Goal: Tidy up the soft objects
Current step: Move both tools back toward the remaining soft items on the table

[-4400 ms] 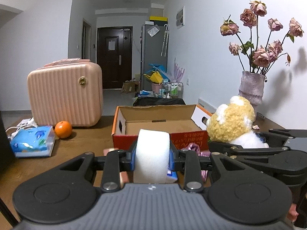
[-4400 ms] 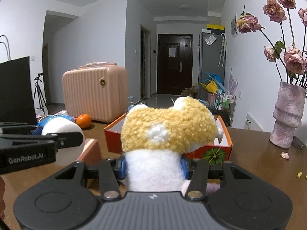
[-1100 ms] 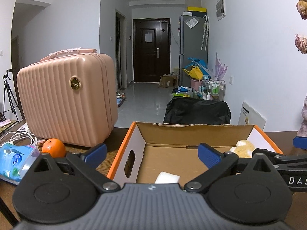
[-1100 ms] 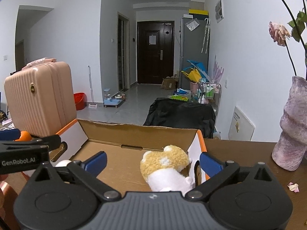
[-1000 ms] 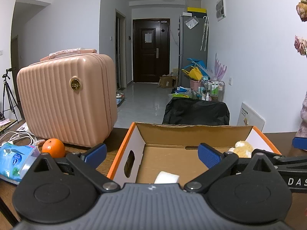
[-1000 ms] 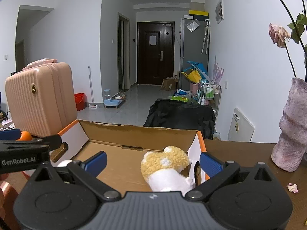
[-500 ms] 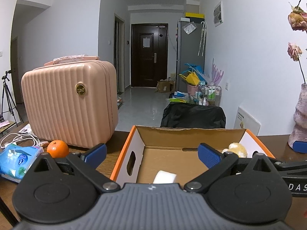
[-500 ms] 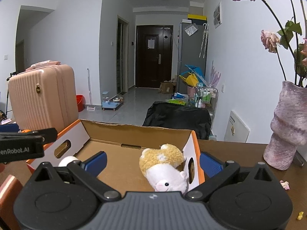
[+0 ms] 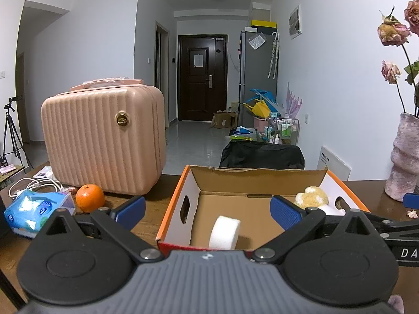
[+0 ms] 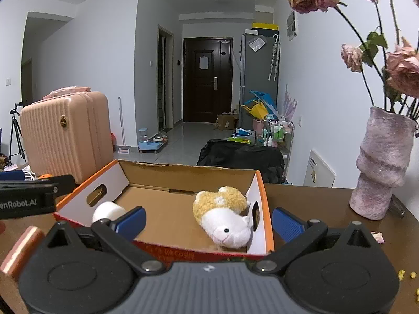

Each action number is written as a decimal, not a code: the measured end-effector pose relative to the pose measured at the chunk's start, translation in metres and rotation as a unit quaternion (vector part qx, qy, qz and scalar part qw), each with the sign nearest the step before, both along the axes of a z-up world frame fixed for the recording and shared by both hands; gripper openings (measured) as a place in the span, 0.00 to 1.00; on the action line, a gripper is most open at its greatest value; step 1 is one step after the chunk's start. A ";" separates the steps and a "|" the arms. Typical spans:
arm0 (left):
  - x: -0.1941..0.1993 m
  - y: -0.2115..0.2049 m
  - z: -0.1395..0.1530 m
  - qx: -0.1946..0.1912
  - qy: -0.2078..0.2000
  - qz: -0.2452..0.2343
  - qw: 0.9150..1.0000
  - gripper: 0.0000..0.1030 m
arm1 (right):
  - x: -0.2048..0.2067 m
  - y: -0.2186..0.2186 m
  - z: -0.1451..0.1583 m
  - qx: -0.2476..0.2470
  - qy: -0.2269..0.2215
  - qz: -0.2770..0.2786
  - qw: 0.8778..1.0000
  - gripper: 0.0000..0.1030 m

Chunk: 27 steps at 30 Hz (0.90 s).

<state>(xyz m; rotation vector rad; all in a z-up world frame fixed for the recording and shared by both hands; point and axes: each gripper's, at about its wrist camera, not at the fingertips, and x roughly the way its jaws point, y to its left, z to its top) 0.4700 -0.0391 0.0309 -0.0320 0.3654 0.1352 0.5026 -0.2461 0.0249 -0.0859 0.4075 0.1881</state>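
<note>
Left hand-held gripper [image 9: 207, 210]: jaws spread wide with nothing between the blue pads, held just in front of the box's near wall.
Right hand-held gripper [image 10: 208, 221]: jaws likewise spread wide and empty, in front of the box's near right corner.
Orange-edged open cardboard box [image 9: 258, 176]: sits on the brown wooden bench [image 9: 146, 222], with oval handle holes in its white side walls.
White foam roll [image 9: 224, 232]: stands on its edge inside the box, near the front left corner, close to the left wall.
Yellow-and-white plush hamster [image 10: 226, 216]: lies inside the box against the right wall, its white face turned toward the front.
Pink ribbed hard-shell suitcase [image 9: 104, 141]: upright on the bench, left of the box.
Round orange fruit [image 9: 89, 198]: on the bench just in front of the suitcase.
Blue tissue pack [image 9: 34, 209]: left of the orange.
Mauve textured vase of dried roses [image 10: 382, 162]: on the bench, right of the box and apart from it.
</note>
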 end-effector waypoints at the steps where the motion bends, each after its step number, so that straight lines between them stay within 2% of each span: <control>1: -0.004 0.000 0.000 0.000 0.000 0.000 1.000 1.00 | -0.004 -0.001 0.000 0.000 -0.001 0.000 1.000 1.00; 20: -0.082 0.001 0.000 0.002 -0.004 -0.006 1.000 1.00 | -0.080 -0.006 -0.003 0.007 0.004 -0.005 1.000 1.00; 27: -0.108 0.000 0.000 0.008 -0.008 -0.013 1.000 1.00 | -0.106 -0.003 -0.014 0.009 0.014 -0.009 1.000 1.00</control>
